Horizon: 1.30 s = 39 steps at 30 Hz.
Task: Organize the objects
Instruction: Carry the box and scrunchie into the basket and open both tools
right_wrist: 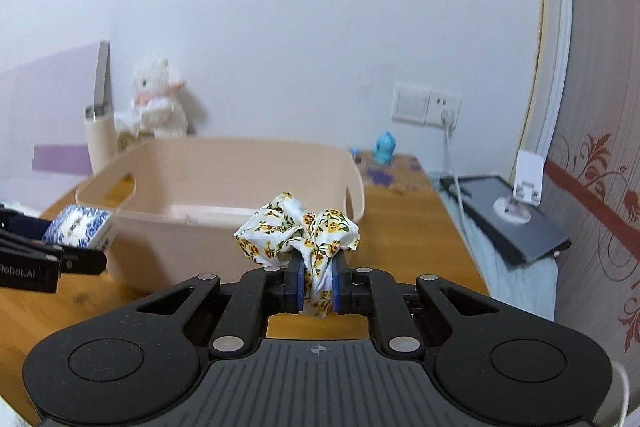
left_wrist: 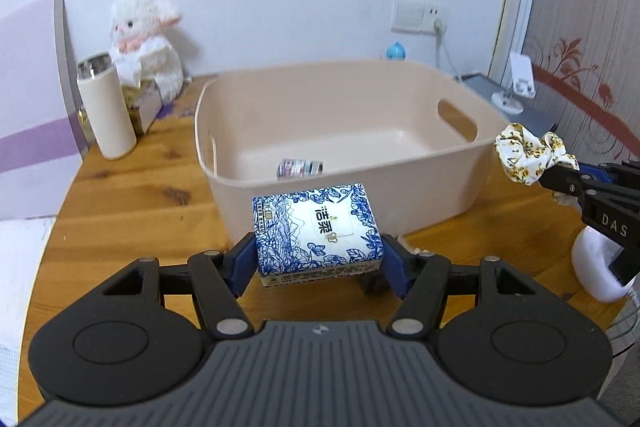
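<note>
Landmark: beige bin [left_wrist: 320, 131], sitting on the wooden table [left_wrist: 132, 203], handle cut-outs on both short walls.

Bin is nearly empty. Only a small bottle [left_wrist: 300, 167] lies on its side on the floor, near the front wall.

Behind the bin's left corner: white plush bunny [left_wrist: 144, 39] against the wall, a cream tumbler [left_wrist: 106, 107] upright just in front of it, and a small box between the two.

Behind the bin's right corner: small blue figurine [left_wrist: 396, 51]. Further right of the bin, off the table edge, a dark tablet [right_wrist: 516, 215] with a white stand on top.

Left gripper [left_wrist: 320, 255] is in front of the bin's near wall, blue pads clamped on both ends of a blue-and-white tissue pack [left_wrist: 316, 231]. The pack is off the table, roughly level with the rim.

Right gripper [right_wrist: 316, 281] is at the bin's right front corner, jaws nearly together, pinching a floral scrunchie [right_wrist: 296, 227]. The fabric bunches up above the pads, outside the bin, about rim height.
</note>
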Each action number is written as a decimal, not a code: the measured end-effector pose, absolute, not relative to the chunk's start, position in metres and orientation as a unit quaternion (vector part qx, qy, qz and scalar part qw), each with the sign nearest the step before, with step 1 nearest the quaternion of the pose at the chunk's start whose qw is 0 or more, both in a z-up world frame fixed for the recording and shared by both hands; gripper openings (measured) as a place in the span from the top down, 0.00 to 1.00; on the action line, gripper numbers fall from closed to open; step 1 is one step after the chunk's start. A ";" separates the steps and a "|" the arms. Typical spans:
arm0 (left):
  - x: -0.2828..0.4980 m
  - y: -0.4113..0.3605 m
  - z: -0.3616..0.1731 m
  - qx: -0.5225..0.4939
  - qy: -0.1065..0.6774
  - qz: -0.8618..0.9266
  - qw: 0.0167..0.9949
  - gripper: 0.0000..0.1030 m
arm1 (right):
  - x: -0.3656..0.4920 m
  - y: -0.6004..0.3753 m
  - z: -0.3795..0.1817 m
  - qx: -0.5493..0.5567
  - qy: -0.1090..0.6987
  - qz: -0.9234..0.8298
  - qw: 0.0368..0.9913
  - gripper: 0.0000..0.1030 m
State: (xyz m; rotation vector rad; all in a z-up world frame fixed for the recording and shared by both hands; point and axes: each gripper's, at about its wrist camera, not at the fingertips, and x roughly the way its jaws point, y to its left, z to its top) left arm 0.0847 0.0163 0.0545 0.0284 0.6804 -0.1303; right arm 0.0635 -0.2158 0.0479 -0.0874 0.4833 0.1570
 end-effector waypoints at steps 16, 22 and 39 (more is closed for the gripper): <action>0.129 0.004 0.092 0.016 0.287 -0.051 0.956 0.36 | 0.103 -0.208 0.079 -0.026 0.202 0.082 0.976 0.88; 0.165 0.002 0.085 0.018 0.294 -0.035 0.955 0.36 | 0.123 -0.202 0.074 -0.035 0.208 0.080 0.974 0.88; 0.239 -0.007 0.030 0.045 0.412 -0.014 0.910 0.36 | 0.183 -0.172 0.017 -0.086 0.313 0.080 0.943 0.88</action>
